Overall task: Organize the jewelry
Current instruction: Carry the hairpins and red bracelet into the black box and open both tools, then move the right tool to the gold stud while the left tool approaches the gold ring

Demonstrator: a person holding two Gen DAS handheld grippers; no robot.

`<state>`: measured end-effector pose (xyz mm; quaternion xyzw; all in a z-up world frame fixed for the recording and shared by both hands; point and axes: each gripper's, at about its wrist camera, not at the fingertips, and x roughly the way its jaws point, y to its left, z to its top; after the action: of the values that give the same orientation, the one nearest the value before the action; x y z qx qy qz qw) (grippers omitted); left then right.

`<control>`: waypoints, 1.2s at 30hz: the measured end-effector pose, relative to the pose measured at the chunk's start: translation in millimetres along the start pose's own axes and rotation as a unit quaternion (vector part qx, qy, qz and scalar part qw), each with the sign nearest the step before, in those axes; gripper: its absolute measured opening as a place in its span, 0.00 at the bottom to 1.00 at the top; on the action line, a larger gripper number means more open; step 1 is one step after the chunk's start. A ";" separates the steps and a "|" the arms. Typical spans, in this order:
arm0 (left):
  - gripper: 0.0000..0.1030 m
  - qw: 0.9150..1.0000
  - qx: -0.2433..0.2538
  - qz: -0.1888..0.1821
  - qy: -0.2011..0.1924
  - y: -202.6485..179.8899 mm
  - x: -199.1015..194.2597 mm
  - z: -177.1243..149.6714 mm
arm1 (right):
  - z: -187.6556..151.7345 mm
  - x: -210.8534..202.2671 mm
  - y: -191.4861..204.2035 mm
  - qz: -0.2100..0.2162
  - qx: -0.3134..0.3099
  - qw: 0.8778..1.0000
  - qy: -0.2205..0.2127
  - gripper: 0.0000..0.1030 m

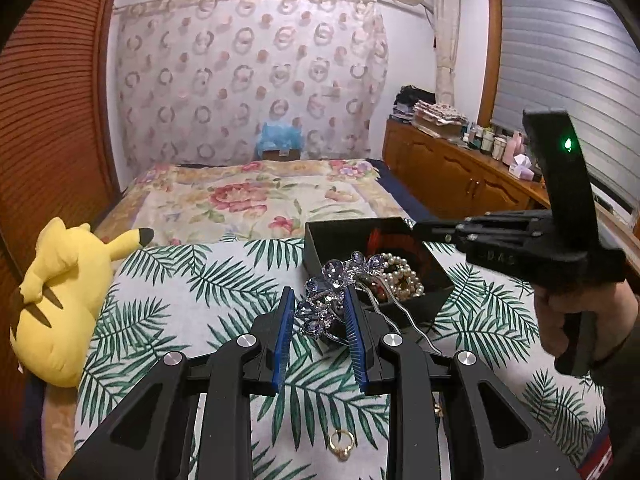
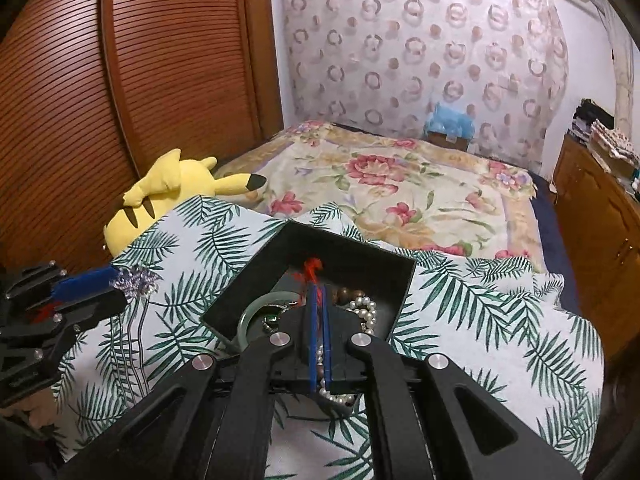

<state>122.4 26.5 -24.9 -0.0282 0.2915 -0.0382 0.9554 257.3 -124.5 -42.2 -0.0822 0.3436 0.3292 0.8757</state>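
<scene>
Spreading across a bed, a white cloth printed with green palm fronds (image 1: 208,280) serves as the work surface, a yellow plush toy (image 1: 60,300) lying at its edge. On it stands an open black square box (image 2: 256,276), already holding a white pearl string (image 1: 404,276), a pale green bangle (image 2: 256,312) and a red tasselled cord (image 2: 312,272). The right tongs (image 2: 319,340) reach into the box, pressed nearly together on the red cord, apparently to settle it among the other pieces. Just beside the box's near wall, the left tongs (image 1: 320,332) pinch a silver hairpin topped with purple crystal flowers (image 1: 332,296), its prongs trailing outward, seemingly lined up for the box. A small gold ring (image 1: 342,442) lies unsorted on the cloth beneath the left tongs.
</scene>
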 end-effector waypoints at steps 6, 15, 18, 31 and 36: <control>0.23 1.000 0.010 0.005 0.004 -8.2 18.1 15.0 | -14.7 2.5 -14.6 -0.002 0.023 1.000 0.003 0.29; 0.23 0.999 0.017 0.019 0.025 -21.3 68.7 36.0 | -44.4 -20.5 -36.2 -0.013 0.040 0.999 -0.009 0.29; 0.23 0.999 0.014 0.015 0.049 -24.7 89.6 38.3 | -53.5 -26.5 -41.2 -0.012 0.038 0.999 -0.009 0.29; 0.24 0.997 0.025 0.025 0.068 -33.7 118.1 49.6 | -78.9 -31.1 -25.3 0.000 0.023 1.000 -0.005 0.29; 0.37 0.997 0.029 0.021 0.063 -32.1 103.1 47.9 | -87.2 -33.6 -13.0 0.009 0.017 1.000 -0.006 0.29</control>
<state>232.7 -13.2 -39.9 0.0082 0.3504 -0.0288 0.9361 199.4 -184.2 -86.7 -0.0621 0.3451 0.3315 0.8759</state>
